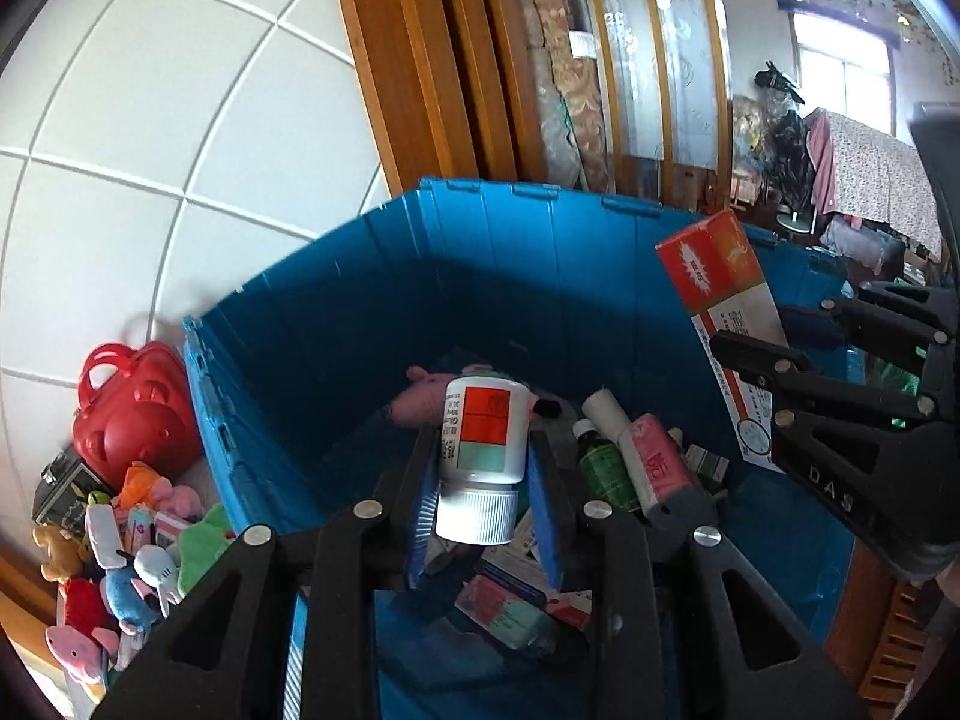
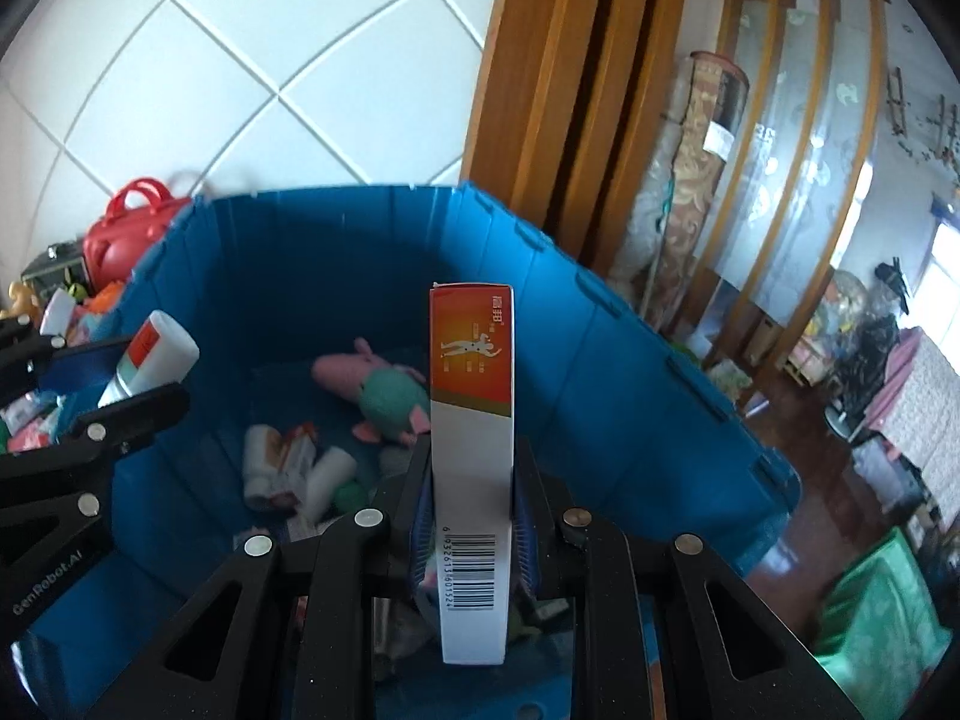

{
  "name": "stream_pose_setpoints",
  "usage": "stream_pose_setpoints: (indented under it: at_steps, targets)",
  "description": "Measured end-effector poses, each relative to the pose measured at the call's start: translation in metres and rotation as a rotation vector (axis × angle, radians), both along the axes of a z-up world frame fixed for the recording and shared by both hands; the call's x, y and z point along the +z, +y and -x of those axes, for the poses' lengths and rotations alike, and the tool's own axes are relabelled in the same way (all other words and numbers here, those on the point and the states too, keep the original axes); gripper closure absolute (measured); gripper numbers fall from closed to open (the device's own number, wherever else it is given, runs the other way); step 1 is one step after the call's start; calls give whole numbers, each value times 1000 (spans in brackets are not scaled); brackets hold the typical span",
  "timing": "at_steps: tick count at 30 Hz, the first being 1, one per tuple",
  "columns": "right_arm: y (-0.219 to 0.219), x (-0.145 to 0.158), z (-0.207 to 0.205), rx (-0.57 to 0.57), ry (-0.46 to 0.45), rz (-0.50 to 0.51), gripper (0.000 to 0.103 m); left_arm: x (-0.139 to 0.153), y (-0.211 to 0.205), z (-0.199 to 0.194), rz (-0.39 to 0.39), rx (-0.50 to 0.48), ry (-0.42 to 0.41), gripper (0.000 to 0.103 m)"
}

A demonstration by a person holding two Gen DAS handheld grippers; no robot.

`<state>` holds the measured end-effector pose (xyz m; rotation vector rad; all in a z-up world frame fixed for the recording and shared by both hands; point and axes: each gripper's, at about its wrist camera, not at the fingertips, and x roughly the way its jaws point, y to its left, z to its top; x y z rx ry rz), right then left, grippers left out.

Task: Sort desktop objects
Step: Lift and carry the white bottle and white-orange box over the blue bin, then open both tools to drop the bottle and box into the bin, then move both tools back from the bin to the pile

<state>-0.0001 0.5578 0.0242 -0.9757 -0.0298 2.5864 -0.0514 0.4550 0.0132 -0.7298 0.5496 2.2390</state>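
Blue crate (image 1: 312, 324) with pink plush pig (image 2: 366, 387), bottles and cartons on its bottom.

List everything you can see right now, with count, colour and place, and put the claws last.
storage crate: one, blue, open-topped, below both claws.
pill bottle: one, white with red and green label, cap toward the camera, in the left claw.
medicine carton: one, orange and white, barcode on its edge, upright in the right claw.
pig plush: one, pink with green body, on the crate floor.
small bottles and boxes: several, mixed colours, on the crate floor.
toy case: one, red, handled, outside the crate by the tiled wall.
plush toys: several, mixed colours, heaped outside the crate.
left claw: shut on the pill bottle.
right claw: shut on the medicine carton.
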Motion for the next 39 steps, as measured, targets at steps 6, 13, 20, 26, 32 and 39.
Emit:
stream_pose_setpoints:
  at_steps: [6,13,20,26,32,39]
  targets:
    - [2,-12,1,19,-45,2,80,-4,5,3,13,14,-37,75]
    - [4,-19,11,25,-82,-20,80,-12,9,5,47,24,-68,75]
    - [5,-21,16,18,-102,-24,78,-12,11,3,60,15,-74,60]
    - [6,-13,13,-18,-79,-60,21,-8,9,-3,49,9,-40,44]
    - [7,-9,8,-36,-66,-64,4,-8,3,-3,35,14,-44,44]
    - [-4,-1,5,-23,-50,-45,0,1,-15,-5,-3,29,-22,40]
